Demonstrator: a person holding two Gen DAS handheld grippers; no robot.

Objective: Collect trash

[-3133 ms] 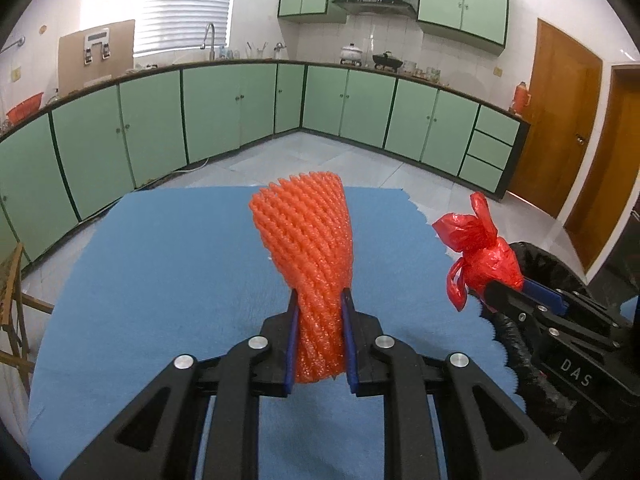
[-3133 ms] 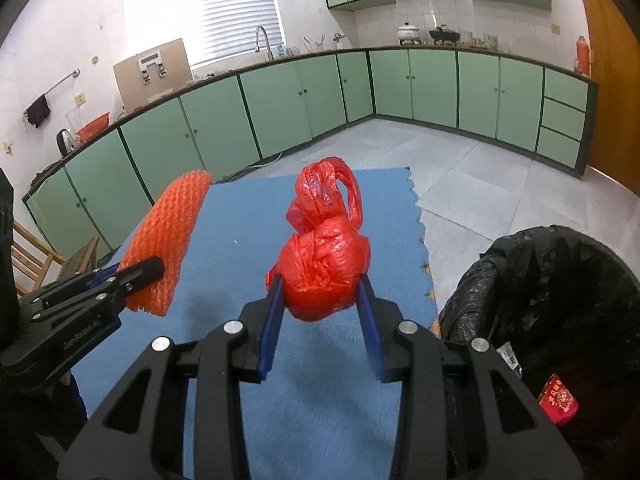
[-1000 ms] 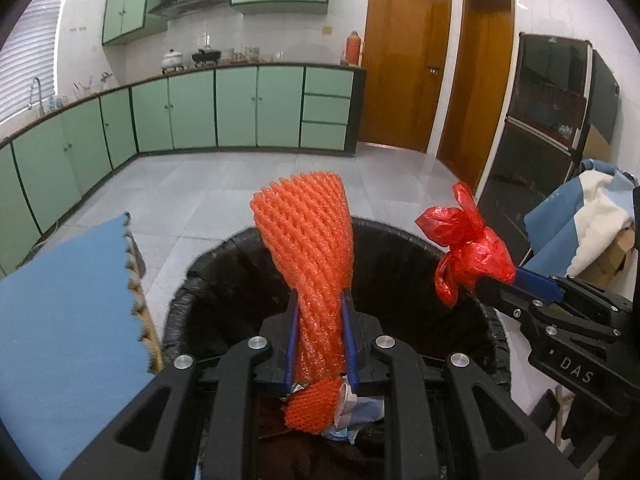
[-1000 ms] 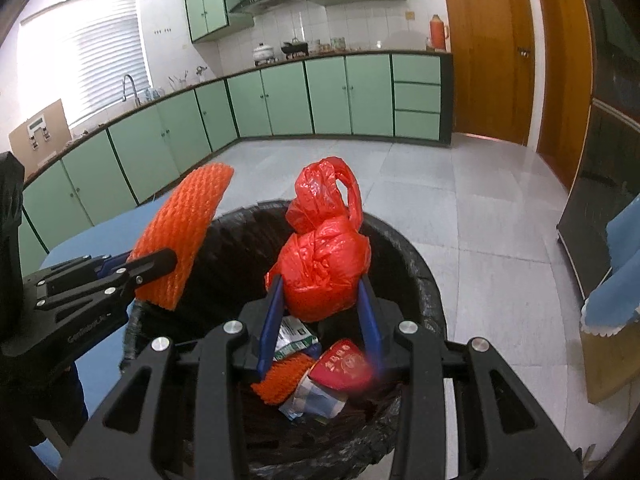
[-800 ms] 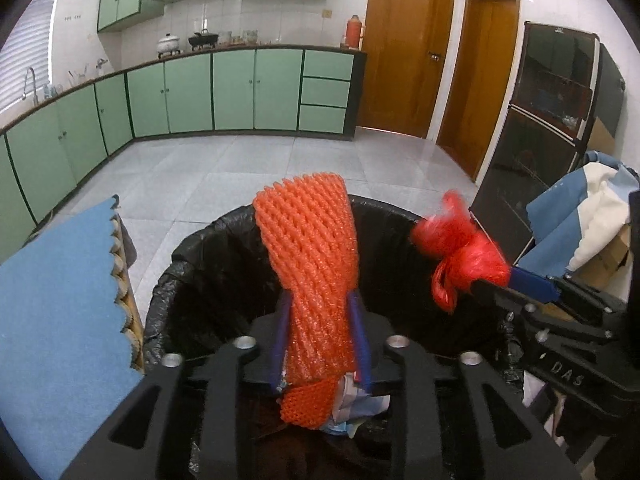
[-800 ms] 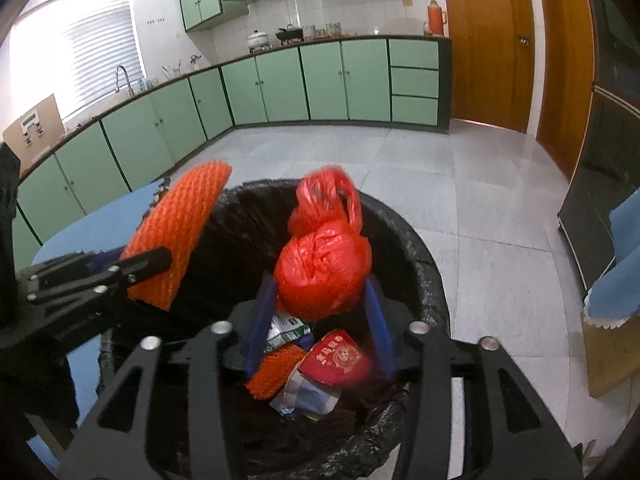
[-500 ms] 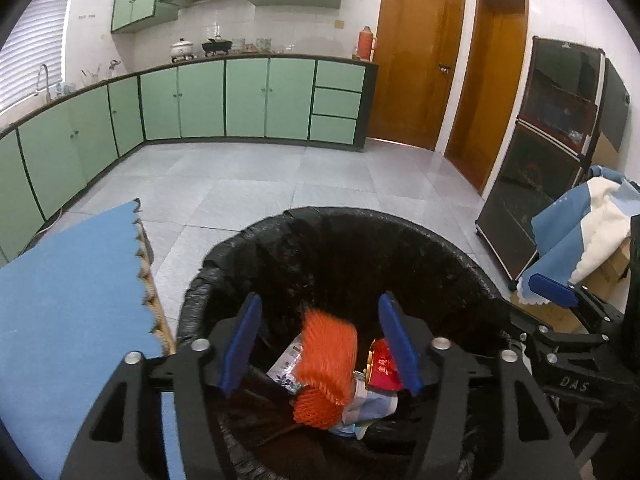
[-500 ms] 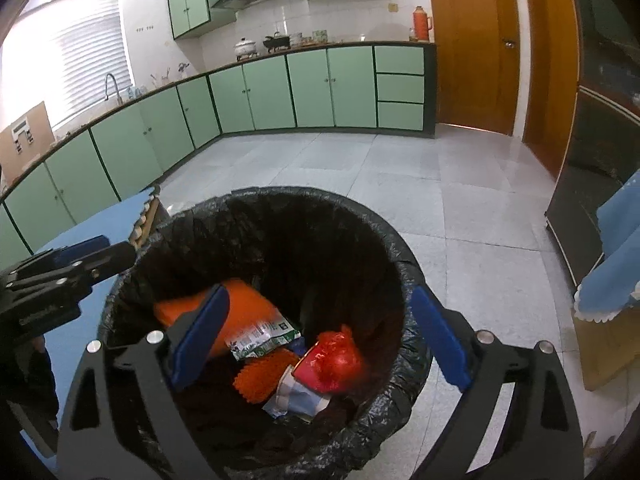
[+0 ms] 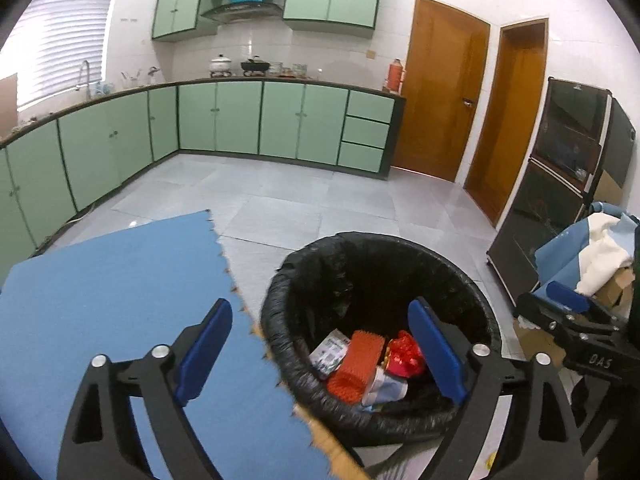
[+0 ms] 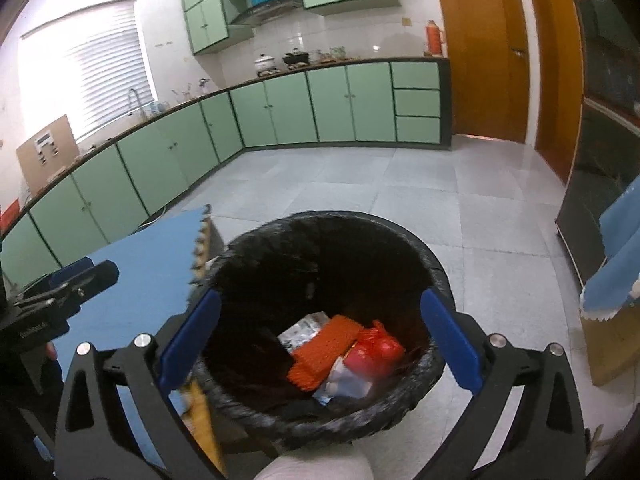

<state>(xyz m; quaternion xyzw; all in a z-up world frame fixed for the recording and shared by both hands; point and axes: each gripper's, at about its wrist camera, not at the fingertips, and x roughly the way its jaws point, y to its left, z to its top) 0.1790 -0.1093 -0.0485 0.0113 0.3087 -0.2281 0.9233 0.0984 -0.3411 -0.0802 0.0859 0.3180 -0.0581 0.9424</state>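
Both of our tools hang over the bin with nothing between their blue pads: the left gripper (image 9: 320, 344) and the right gripper (image 10: 320, 336) each have jaws opening, already spread wide. Inside the black-lined trash bin (image 10: 432, 264), the orange foam net (image 10: 324, 346) lies at the bottom with the red plastic bag (image 10: 374, 354) touching it at three o'clock, on top of paper scraps (image 10: 344, 386). At nine o'clock from the bin, the blue mat (image 9: 104, 288) lies just beside the rim.
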